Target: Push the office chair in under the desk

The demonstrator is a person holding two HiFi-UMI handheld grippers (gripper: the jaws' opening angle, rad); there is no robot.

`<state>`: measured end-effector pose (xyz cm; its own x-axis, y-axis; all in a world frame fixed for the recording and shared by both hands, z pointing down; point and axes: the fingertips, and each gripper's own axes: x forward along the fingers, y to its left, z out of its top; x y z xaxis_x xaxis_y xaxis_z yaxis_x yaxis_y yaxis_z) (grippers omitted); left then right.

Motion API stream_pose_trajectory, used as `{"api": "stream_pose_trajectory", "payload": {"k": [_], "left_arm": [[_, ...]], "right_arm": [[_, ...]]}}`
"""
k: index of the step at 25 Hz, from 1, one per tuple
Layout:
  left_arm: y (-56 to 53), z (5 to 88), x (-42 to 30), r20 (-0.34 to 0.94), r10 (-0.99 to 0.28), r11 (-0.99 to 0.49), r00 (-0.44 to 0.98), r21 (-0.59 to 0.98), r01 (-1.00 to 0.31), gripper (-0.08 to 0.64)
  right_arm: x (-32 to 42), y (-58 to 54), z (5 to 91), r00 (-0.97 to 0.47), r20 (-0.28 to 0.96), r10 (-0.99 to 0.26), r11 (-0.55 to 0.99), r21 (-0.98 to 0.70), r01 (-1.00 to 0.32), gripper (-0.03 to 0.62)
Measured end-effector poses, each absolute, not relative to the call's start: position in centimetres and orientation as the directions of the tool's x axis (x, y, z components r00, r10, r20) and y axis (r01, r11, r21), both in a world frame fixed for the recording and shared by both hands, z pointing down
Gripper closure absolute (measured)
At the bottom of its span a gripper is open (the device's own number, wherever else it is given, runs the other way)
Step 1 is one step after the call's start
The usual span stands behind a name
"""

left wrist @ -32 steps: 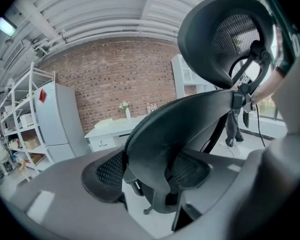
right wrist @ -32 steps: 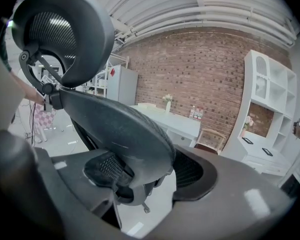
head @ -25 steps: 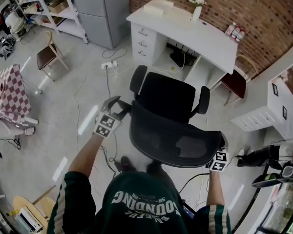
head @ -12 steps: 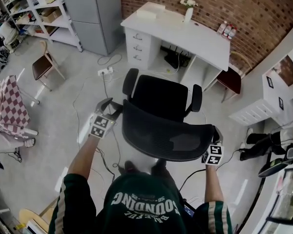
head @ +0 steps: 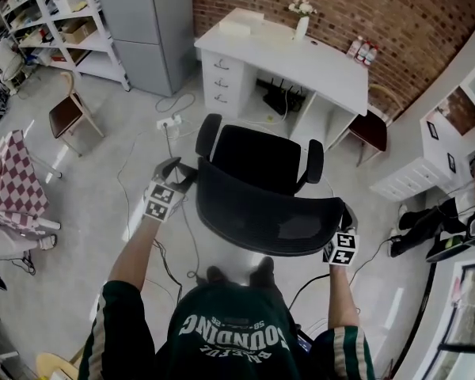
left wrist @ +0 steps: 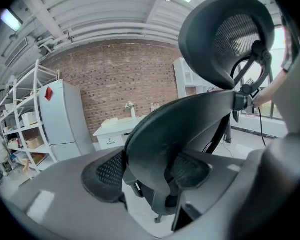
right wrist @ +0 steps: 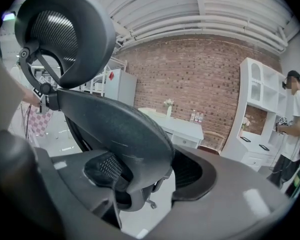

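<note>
The office chair point(head: 263, 200) stood mid-frame, short of the white tabletop point(head: 301, 54) at upper centre. Heavy but on casters, it would likely roll easily yet swivel. The left gripper point(head: 180, 171) and right gripper point(head: 347, 214) each clamped the stiff backrest's side edges.

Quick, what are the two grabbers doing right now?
Left gripper: closed on the left edge of the chair backrest.
Right gripper: closed on the right edge of the chair backrest.

Head cam top-down, L/R cams close, sharing chair point(head: 257, 161)
</note>
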<state>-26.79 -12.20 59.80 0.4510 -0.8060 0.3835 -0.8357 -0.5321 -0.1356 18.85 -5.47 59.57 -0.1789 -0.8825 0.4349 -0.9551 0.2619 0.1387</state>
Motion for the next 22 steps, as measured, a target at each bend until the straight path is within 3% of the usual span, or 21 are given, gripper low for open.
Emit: {"api": "stream_pose_trajectory", "payload": {"k": [12, 22], "left_arm": [[-14.5, 59.6, -27.9, 0.362, -0.814, -0.527, 0.455, -0.127, -0.84, 0.298], [-20.8, 59.9, -30.6, 0.417, -0.775, -0.567, 0.475, -0.125, -0.814, 0.297]], "right_arm": [[17.7, -7.4, 59.4, -0.181, 0.444, -0.878, 0.262, 0.127, -0.957, 0.307], [14.7, -12.0, 59.7, -0.16, 0.425, -0.891, 0.24, 0.143, -0.96, 0.309]]}}
